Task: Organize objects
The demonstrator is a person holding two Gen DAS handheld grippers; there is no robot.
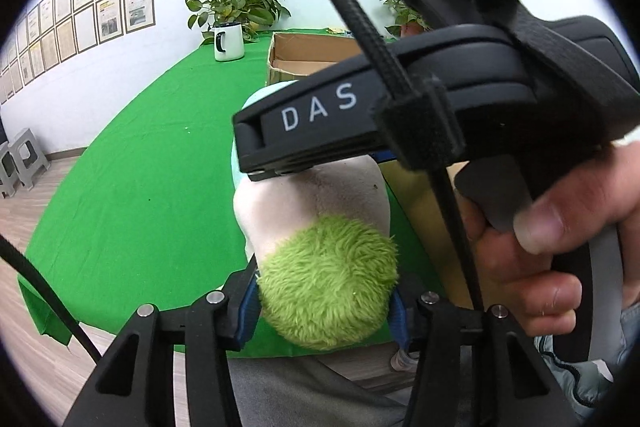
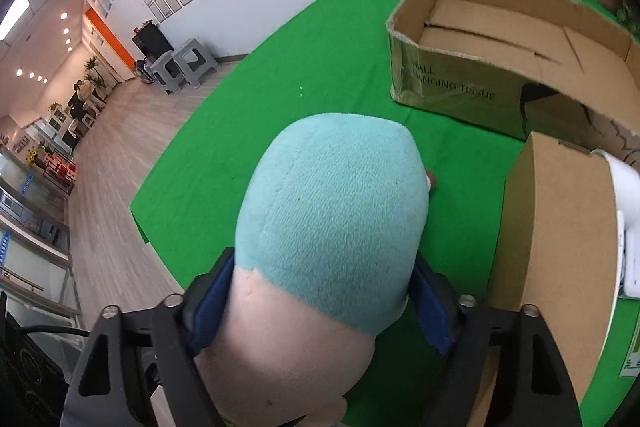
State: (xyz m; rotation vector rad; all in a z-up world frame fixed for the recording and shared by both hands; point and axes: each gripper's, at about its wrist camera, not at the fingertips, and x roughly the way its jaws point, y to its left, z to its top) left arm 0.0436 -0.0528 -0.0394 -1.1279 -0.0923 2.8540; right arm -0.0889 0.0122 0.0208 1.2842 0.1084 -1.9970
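Blue-padded left claw (image 1: 324, 301) clamps the fuzzy lime-green end of a cream and light-teal plush toy (image 1: 316, 219); the right claw (image 2: 320, 303), its body lettered "DAS", clamps the toy's cream-teal middle above the green-cloth tabletop (image 2: 320, 67). Toward the far edge stands an open brown cardboard box (image 2: 472, 83) printed "WALL HANGING TISSUE".

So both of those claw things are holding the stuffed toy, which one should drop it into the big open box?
Probably the right gripper. It clamps the plush toy at its teal end, nearest the open cardboard box. The left gripper clamps the fuzzy green end, nearest the person.
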